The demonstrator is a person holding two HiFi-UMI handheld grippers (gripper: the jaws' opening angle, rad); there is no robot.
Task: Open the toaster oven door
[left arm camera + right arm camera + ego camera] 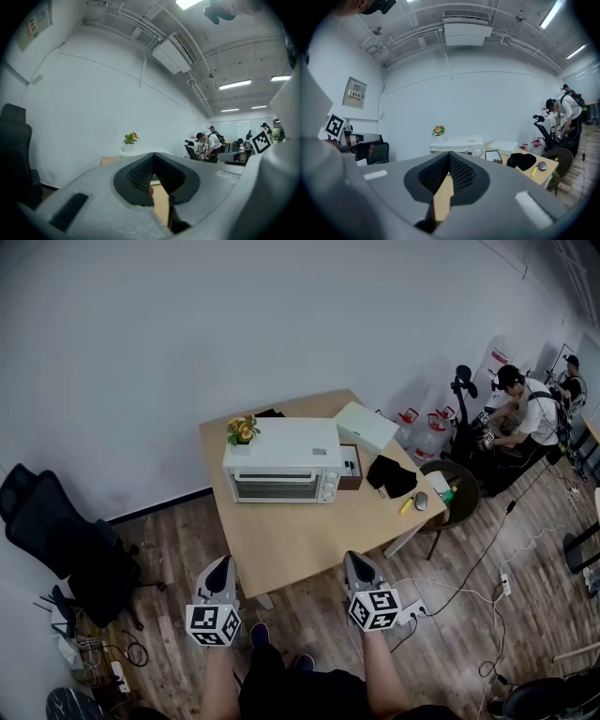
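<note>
Toaster oven (281, 460), smooth white casing; table (300, 545), matt pale wood; crumpled black cloth (391, 476) at oven's 3 o'clock; floor (183, 526), wood-grain planks.

I count two claws: the left claw (222, 562) and the right claw (355, 558). Ahead of both stands one table (300, 545). On it I count one toaster oven (281, 472), one flower pot (243, 431), one white box (366, 426), one black cloth (392, 476) and one mouse (421, 501). Far ahead and right of the right claw there are two white jugs (406, 426) and two persons (525, 413). Left of the left claw stands one black office chair (56, 531).
</note>
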